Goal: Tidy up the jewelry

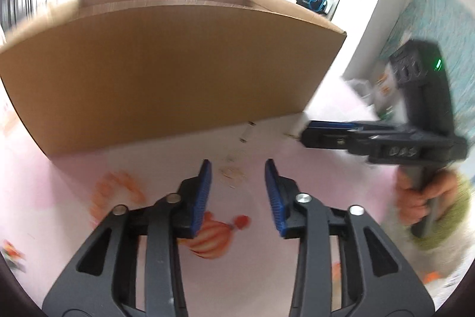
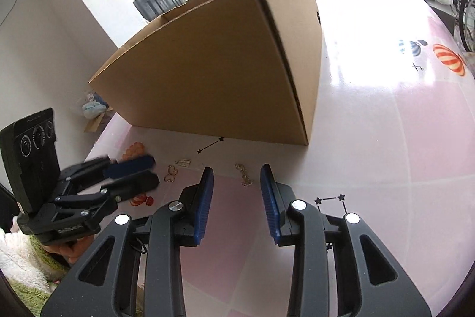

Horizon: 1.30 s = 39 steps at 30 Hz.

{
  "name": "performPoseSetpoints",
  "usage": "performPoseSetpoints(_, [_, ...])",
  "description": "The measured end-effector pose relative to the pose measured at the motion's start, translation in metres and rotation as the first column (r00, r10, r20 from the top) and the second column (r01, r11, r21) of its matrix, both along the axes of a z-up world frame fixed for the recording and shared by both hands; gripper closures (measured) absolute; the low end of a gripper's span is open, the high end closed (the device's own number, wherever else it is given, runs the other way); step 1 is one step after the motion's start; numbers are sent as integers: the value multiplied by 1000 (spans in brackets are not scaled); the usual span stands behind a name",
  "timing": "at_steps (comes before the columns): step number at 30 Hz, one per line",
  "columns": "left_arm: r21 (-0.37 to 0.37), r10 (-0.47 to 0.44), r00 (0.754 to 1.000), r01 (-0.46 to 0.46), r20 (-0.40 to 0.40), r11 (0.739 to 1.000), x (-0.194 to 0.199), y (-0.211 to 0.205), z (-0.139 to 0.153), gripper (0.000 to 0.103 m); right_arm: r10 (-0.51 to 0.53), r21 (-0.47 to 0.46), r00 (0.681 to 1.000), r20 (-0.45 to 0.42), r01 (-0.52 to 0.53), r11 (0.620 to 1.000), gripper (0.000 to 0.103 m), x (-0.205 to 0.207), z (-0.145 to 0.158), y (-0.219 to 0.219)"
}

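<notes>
3 small gold jewelry pieces lie on the pink table (image 2: 371, 124), in front of the cardboard box (image 2: 213, 73): a chain piece (image 2: 244, 175), a butterfly-shaped piece (image 2: 171, 173) and a rectangular piece (image 2: 183, 162). Right gripper (image 2: 237, 168): fingers spread, empty, chain piece just beyond its tips. Left gripper (image 2: 139, 171): fingers parted, empty, tips near the butterfly-shaped piece (left wrist view is motion-blurred).
</notes>
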<state>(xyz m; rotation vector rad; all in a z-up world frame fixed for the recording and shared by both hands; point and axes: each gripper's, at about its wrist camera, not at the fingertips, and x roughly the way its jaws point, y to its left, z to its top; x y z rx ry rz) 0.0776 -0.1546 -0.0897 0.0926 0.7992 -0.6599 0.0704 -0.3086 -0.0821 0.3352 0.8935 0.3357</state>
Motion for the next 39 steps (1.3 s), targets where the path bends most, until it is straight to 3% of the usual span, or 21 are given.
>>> performPoseSetpoints(3, [78,-50,998,46,47,996,-4,-7,-1,64,0,8,1000,0,0,1000,70,-1,-1,-2])
performPoseSetpoints(10, [98,-105,994,103,13,990,5,-2,-3,66,0,-15,1000,2,0,1000,70,1,2,0])
performPoseSetpoints(14, [191,-156,986,143,53,971,0,-14,-6,73,0,-15,1000,6,0,1000,70,2,2,1])
performPoseSetpoints(18, [192,-173,984,160,50,968,4,-14,-5,84,-1,-19,1000,8,1,1000,70,2,2,2])
performPoseSetpoints(22, [197,-178,982,163,57,967,3,-13,-3,85,3,-35,1000,11,-2,999,70,2,3,4])
performPoseSetpoints(28, [196,-172,983,156,66,968,-3,-13,0,93,1,-39,1000,12,-1,999,70,2,3,3])
performPoseSetpoints(33, [200,-156,986,142,55,969,-4,-5,1,93,9,-72,1000,17,-8,997,70,0,7,5])
performPoseSetpoints(35, [197,-142,989,129,52,972,-6,-1,0,93,11,-80,1000,20,-9,997,66,-1,8,5])
performPoseSetpoints(37, [190,-130,989,116,64,975,-7,2,2,84,11,-85,1000,24,-9,996,64,-2,9,5])
performPoseSetpoints(38, [187,-129,989,114,68,976,-6,2,3,72,11,-85,1000,24,-9,996,64,-2,9,5])
performPoseSetpoints(39, [189,-128,989,112,74,976,-5,2,3,67,12,-85,1000,24,-10,996,64,-2,9,5])
